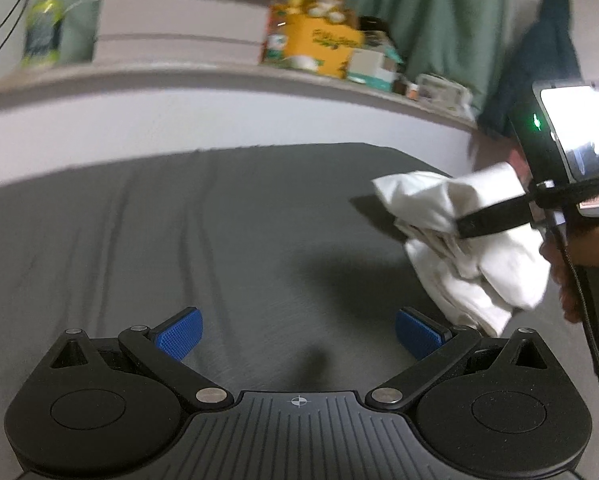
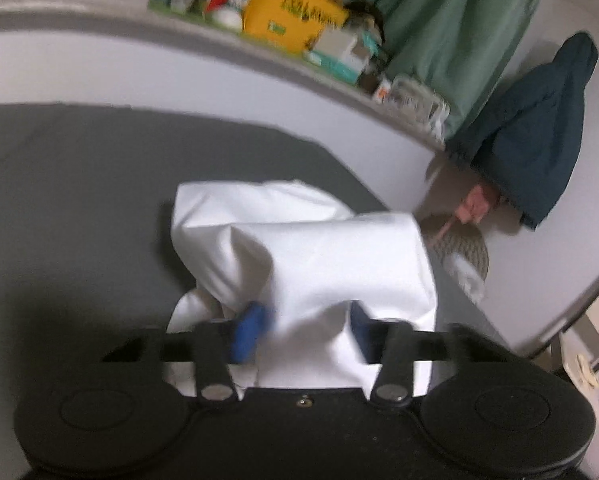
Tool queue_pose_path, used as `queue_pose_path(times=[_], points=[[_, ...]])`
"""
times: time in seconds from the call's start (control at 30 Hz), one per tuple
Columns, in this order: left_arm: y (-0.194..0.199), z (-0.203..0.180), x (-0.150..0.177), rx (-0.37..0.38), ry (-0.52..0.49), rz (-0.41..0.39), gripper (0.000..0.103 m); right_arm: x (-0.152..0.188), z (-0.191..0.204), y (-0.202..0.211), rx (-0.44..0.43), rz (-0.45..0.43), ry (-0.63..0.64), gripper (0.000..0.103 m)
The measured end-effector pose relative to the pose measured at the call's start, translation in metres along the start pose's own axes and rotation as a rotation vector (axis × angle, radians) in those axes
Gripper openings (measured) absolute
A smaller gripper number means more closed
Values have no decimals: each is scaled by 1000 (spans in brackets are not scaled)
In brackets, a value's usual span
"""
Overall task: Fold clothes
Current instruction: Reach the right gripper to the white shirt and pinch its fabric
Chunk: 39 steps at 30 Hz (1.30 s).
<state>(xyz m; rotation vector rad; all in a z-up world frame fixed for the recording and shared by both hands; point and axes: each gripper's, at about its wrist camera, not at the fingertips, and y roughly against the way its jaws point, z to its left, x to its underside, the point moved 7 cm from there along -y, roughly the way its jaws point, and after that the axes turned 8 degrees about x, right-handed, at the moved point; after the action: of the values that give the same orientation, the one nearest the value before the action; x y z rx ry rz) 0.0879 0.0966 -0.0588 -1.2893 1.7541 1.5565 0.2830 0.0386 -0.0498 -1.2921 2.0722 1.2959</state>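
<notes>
A white garment (image 2: 299, 256) is seen at frame centre against a dark grey sheet (image 1: 179, 232). Blue ribbed pads (image 1: 179, 334) are borne on black fingers. A yellow box (image 1: 323, 46), green curtain (image 1: 439, 12) and navy jacket (image 2: 531, 140) are seen above.

Left tongs (image 1: 298, 332) gape wide; right tongs (image 2: 305, 330) clamped (blurred).

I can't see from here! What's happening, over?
Left gripper open, empty. Right gripper shut on crumpled white cloth garment, lifted above dark grey bed sheet. Nothing blocking.
</notes>
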Motion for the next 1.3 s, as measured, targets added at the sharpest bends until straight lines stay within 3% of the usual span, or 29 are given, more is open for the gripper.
queue_pose_path(times=[0.03, 0.1, 0.3, 0.43, 0.57, 0.67, 0.73, 0.83, 0.9, 0.97, 1.0, 1.03, 1.1, 1.17, 1.2, 1.23, 1.3], points=[[-2, 3, 0, -1, 23, 2, 103, -2, -2, -2, -10, 16, -26, 14], [-2, 5, 1, 2, 41, 0, 103, -5, -9, -4, -27, 38, -92, 5], [-8, 0, 6, -19, -7, 14, 103, 2, -75, 30, -152, -44, -539, 4], [-14, -5, 12, 24, 19, 60, 103, 29, -135, 70, -148, -149, -748, 4], [-17, -5, 18, 54, 94, 98, 103, 94, -204, 113, -116, -190, -1006, 4], [-18, -10, 21, 95, 117, 104, 103, 177, -254, 145, -1, -158, -1198, 4], [-17, -16, 22, 104, 99, 99, 103, 234, -274, 161, 82, -93, -1277, 4], [-17, -27, 24, 146, 53, 107, 103, 312, -282, 166, 194, 125, -1267, 4], [-18, -34, 27, 187, 35, 127, 103, 338, -277, 164, 177, 241, -1221, 4], [-18, -44, 32, 249, 14, 157, 103, 344, -268, 167, 159, 302, -1117, 10], [-17, -49, 35, 283, 3, 173, 103, 340, -264, 171, 162, 300, -1056, 18], [-17, -53, 37, 303, -4, 187, 103, 333, -259, 175, 169, 283, -1006, 32], [-16, -62, 42, 321, -11, 212, 103, 302, -244, 181, 178, 203, -881, 45], [-16, -68, 46, 321, -23, 232, 103, 265, -225, 184, 156, 114, -741, 47], [-17, -68, 46, 292, -38, 233, 103, 244, -213, 183, 125, 65, -663, 52], [-17, -66, 47, 258, -54, 233, 103, 226, -200, 177, 76, 37, -594, 61], [-18, -63, 46, 221, -74, 229, 103, 192, -164, 161, -24, -9, -445, 62]])
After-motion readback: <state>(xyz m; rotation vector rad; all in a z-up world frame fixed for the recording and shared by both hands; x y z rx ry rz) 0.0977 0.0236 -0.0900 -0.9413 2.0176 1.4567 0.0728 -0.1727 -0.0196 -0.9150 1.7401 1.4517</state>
